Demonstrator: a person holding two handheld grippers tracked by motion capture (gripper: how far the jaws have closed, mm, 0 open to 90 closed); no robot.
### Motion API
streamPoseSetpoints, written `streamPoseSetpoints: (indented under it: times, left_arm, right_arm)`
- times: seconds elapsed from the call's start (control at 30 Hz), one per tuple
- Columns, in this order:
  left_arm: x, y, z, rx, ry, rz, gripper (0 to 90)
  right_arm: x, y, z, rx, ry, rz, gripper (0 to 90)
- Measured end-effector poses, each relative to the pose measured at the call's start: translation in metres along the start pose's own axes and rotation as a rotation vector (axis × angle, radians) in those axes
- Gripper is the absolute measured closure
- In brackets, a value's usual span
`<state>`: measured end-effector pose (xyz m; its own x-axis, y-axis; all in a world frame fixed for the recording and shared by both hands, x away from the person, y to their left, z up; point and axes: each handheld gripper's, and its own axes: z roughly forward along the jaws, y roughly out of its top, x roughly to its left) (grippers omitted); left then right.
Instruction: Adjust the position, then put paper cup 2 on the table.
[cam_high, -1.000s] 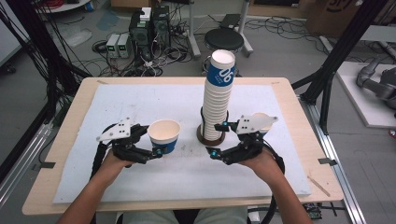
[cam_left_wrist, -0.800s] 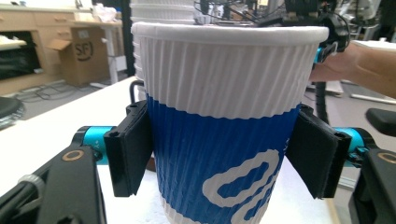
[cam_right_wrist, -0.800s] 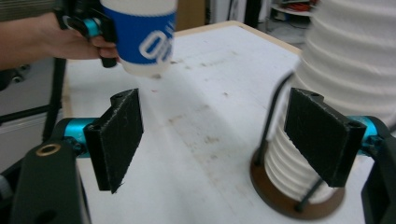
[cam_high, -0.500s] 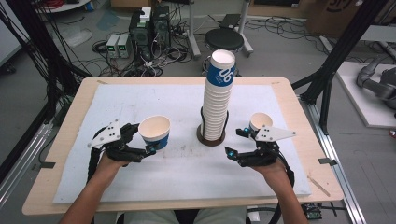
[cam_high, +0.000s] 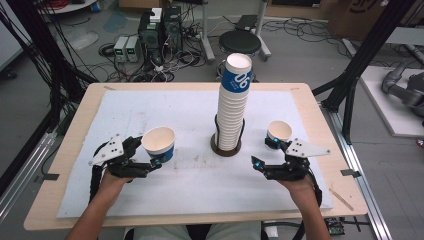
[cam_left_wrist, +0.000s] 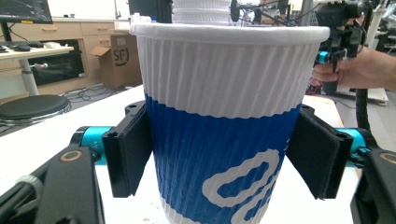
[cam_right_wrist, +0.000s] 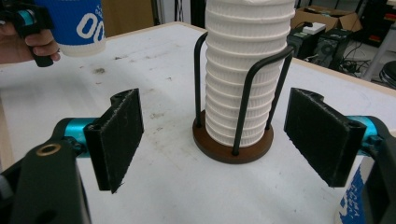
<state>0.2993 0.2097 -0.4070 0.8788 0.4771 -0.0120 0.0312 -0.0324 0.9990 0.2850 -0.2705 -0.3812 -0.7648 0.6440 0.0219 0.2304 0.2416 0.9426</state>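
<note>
Item: blue-and-white cup (cam_high: 159, 144), lower left of the high view, stood between your left claw's (cam_high: 150, 159) just-opening pads, barely free; right claw (cam_high: 261, 154) gaped empty facing the cup stack (cam_high: 232, 107); you needed a straight, level withdrawal.

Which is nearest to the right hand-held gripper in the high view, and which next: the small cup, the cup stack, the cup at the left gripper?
1. Small cup, beside the right hand-held gripper, just behind it.
2. Cup stack, at the table's middle.
3. Blue and white cup, far left, between the left gripper's jaws.
</note>
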Motion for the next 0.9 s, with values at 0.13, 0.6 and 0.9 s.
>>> streamPoseSetpoints:
  times: [0.13,0.6,0.9]
  left_arm:
    - [0.0,0.0,0.0,-0.006,0.001,0.001,27.3]
    - [0.005,-0.002,-0.004,-0.026,0.02,-0.015,27.1]
    - [0.026,0.003,-0.001,-0.051,0.062,-0.038,26.9]
  right_arm:
    - [-0.001,-0.001,-0.001,-0.002,-0.003,-0.001,20.3]
    - [0.0,-0.003,0.002,0.004,0.009,0.006,20.3]
    - [0.0,-0.005,-0.002,0.005,0.003,0.003,20.3]
